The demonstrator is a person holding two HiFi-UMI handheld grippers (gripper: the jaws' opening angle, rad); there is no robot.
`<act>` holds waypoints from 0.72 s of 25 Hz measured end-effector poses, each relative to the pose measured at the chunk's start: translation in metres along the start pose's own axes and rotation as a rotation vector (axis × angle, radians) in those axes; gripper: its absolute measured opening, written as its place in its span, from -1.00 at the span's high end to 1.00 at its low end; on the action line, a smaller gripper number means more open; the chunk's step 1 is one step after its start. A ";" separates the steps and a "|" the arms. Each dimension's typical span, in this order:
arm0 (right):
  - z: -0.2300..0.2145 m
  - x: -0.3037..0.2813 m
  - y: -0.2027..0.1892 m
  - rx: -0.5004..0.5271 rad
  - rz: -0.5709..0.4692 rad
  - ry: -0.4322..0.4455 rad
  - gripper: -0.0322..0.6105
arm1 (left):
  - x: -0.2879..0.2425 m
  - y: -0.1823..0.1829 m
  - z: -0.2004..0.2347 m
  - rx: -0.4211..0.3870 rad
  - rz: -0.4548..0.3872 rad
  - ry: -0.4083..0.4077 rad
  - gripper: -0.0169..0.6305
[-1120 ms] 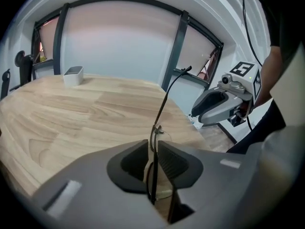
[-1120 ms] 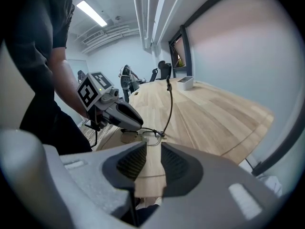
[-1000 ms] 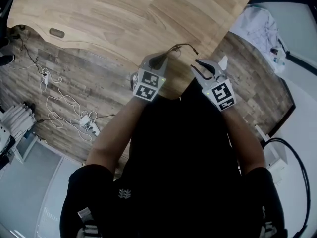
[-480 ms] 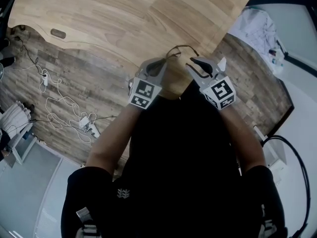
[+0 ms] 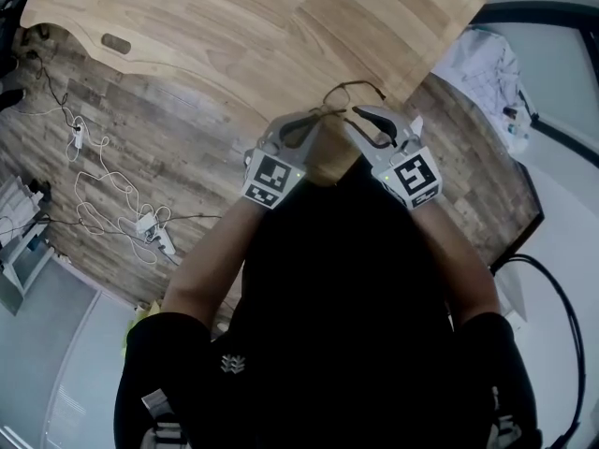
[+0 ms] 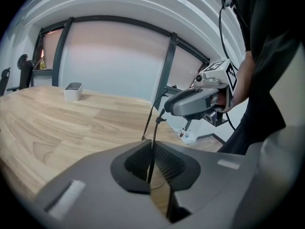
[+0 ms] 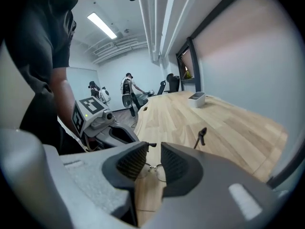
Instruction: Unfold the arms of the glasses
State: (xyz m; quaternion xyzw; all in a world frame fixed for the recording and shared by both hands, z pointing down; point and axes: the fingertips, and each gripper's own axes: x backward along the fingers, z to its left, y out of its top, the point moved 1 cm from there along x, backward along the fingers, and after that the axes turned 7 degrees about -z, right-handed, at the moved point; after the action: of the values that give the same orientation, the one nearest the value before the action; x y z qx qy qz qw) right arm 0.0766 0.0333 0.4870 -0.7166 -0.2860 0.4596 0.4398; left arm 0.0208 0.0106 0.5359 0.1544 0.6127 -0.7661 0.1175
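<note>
Thin wire-rimmed glasses hang over the near edge of the wooden table, between my two grippers. My left gripper is shut on one dark arm of the glasses, which runs up out of the jaws. My right gripper faces it close by, jaws standing apart. In the right gripper view the lenses show through that gap, a hinge sits by one pad, and the other arm's tip sticks up free. The right gripper appears at the glasses' far end.
A small white box stands far back on the table. Cables and a power strip lie on the plank floor to the left. White cloth lies at the right. People stand far off.
Both grippers have risen with the glasses and drawn closer together. The right gripper has moved in toward the left one.
</note>
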 end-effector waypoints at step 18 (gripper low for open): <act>0.013 -0.020 0.002 -0.042 0.030 0.131 0.70 | 0.015 -0.001 -0.004 -0.025 -0.018 0.017 0.88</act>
State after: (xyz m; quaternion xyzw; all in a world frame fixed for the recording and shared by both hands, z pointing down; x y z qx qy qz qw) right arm 0.0569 0.0209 0.4909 -0.7584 -0.2552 0.4122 0.4356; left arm 0.0072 0.0152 0.5301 0.1540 0.6245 -0.7581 0.1073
